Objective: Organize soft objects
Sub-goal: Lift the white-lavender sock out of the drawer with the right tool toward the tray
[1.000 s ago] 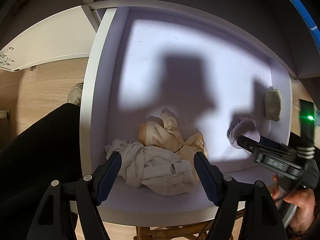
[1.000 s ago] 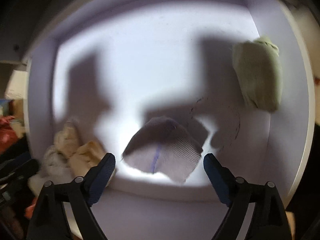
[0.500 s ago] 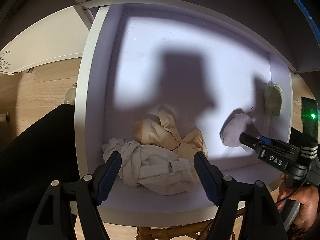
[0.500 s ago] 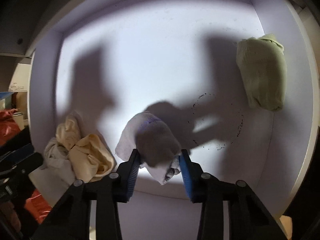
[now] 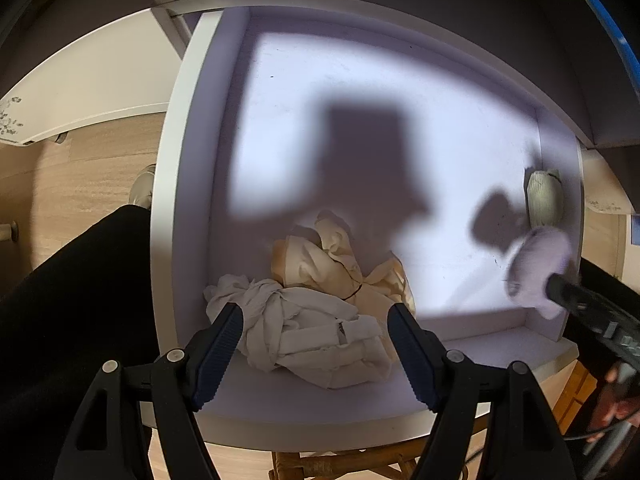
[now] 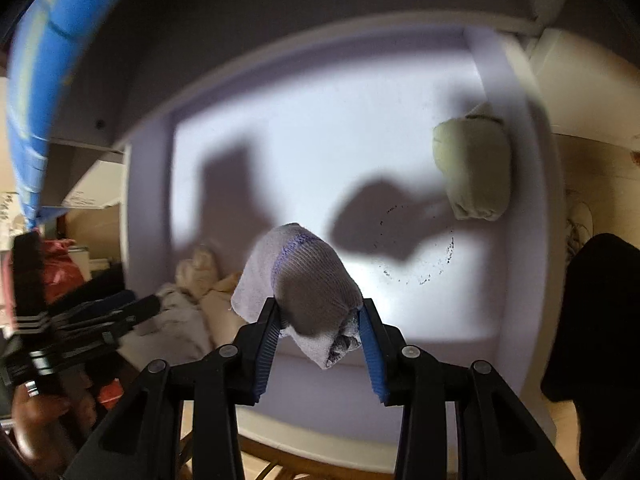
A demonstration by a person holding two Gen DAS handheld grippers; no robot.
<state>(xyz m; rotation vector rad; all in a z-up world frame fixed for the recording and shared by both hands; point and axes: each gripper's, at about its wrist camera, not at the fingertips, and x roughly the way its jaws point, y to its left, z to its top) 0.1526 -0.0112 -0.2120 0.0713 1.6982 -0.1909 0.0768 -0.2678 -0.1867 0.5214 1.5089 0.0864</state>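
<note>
Right gripper [image 6: 320,322] pinching a rolled grey sock [image 6: 304,276] above the open drawer [image 5: 176,184]

The sock hangs clear of the drawer floor near its right front corner, both pads pressed into its bunched middle — soft and light, it gives under the squeeze and should not slip, though a loose layer droops below the pads and could snag on the front edge. A grip across the thickest fold looks safest. A pale green roll [image 6: 474,172] lies against the right wall. The left gripper [image 5: 316,344] hangs spread and empty above the crumpled white cloth [image 5: 312,340] and cream cloth [image 5: 320,256] in the front left corner — limp things, best taken by a gathered bunch.
</note>
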